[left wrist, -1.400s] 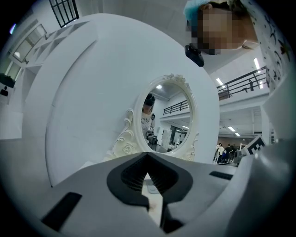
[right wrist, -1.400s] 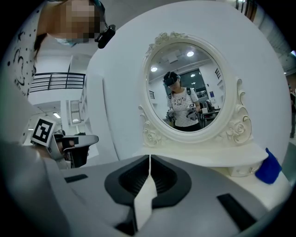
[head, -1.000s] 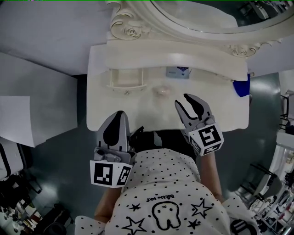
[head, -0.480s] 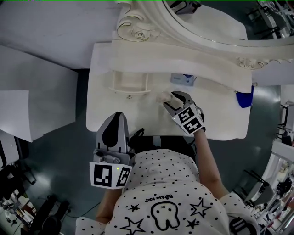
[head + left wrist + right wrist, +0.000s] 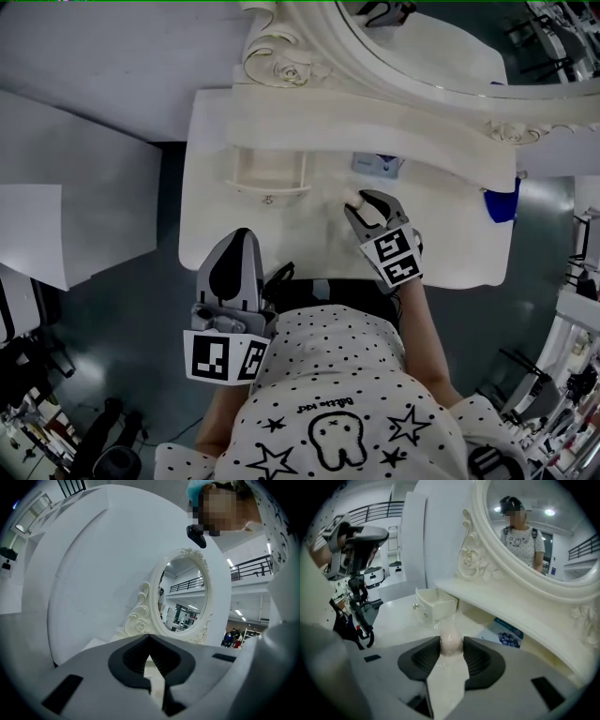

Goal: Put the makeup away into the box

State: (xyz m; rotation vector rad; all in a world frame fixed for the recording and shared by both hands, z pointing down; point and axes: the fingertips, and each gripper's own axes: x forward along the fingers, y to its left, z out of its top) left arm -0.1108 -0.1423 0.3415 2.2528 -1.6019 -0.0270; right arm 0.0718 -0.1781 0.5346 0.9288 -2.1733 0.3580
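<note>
The right gripper (image 5: 361, 205) jaws are closing on the makeup sponge (image 5: 451, 641) at the worktop (image 5: 450, 246) centre. The left gripper (image 5: 245, 234) is clenched, empty.

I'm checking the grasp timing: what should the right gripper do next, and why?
Probably finish the squeeze before lifting: the right gripper is closing its jaws on the pink makeup sponge, pads touching its sides, while it sits on the vanity top.

I see a white bench (image 5: 450, 246) carrying a small open drawer box (image 5: 270, 171), a pale egg-shaped makeup sponge (image 5: 351, 197) near it, a blue-printed packet (image 5: 377, 166), and an ornate mirror (image 5: 441, 47) at the back.
</note>
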